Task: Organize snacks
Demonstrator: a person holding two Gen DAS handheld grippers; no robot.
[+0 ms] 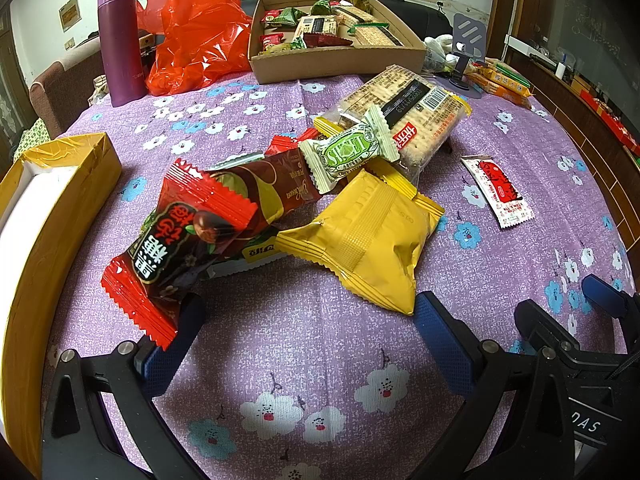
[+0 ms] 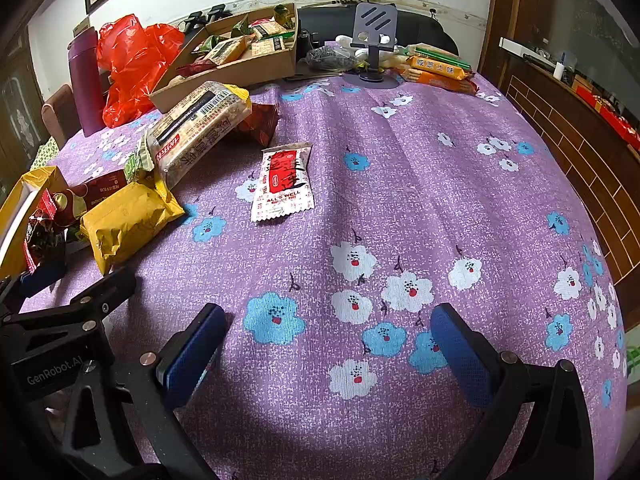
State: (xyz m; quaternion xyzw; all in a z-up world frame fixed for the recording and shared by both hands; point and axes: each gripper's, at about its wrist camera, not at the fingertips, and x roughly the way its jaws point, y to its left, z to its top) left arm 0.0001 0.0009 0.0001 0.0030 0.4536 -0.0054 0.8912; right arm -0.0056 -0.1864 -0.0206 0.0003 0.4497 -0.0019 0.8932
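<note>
A pile of snacks lies on the purple flowered tablecloth (image 1: 304, 340): a red-and-brown packet (image 1: 176, 236), a yellow packet (image 1: 368, 236), a green-and-white candy (image 1: 348, 152) and a long cracker pack (image 1: 404, 112). My left gripper (image 1: 308, 320) is open just in front of the pile, its left finger under the red packet's corner. A white-and-red sachet (image 2: 284, 180) lies apart on the cloth. My right gripper (image 2: 328, 340) is open and empty over bare cloth, nearer than the sachet. A cardboard tray (image 1: 336, 60) holding several snacks stands at the back.
A yellow box (image 1: 60, 208) stands open at the left edge. A purple flask (image 1: 120, 36) and a red plastic bag (image 1: 192, 32) stand at the back left. A phone stand (image 2: 374, 40) and orange biscuit packs (image 2: 440, 68) are at the back right.
</note>
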